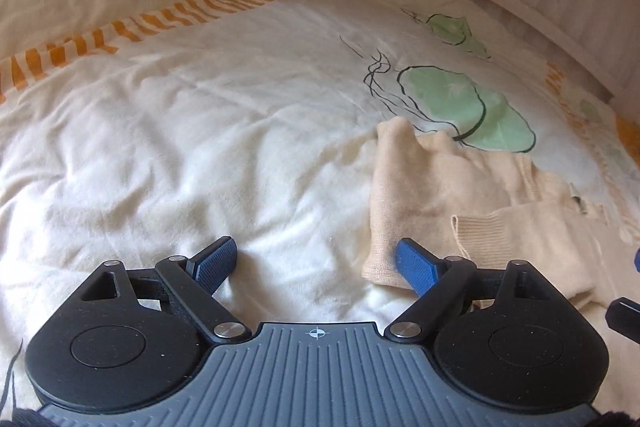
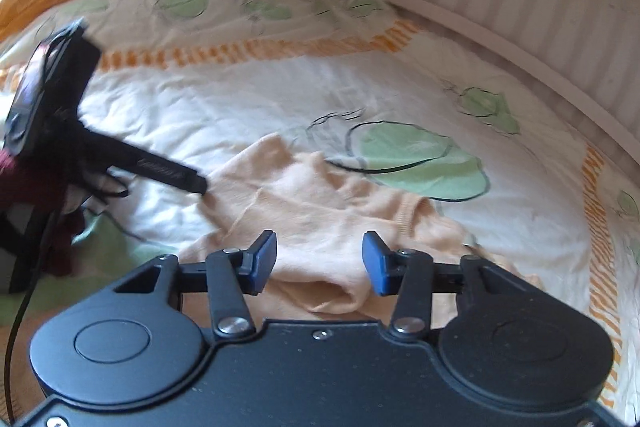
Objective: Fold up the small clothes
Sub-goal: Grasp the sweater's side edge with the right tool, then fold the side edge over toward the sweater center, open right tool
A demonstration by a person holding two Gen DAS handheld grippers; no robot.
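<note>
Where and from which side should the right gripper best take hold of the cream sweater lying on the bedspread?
Probably the near folded edge of the cream sweater, coming from the near side, angled downward. That edge bulges up off the bedspread right between the right gripper's partly open jaws, giving the pads a raised fold to pinch, while the fabric farther away lies flatter.

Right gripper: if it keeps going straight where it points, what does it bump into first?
Most likely the peach sweater. The right gripper points down at it, with the cloth showing between its open fingers. Depth is hard to judge, but nothing else seems to lie in the way.
</note>
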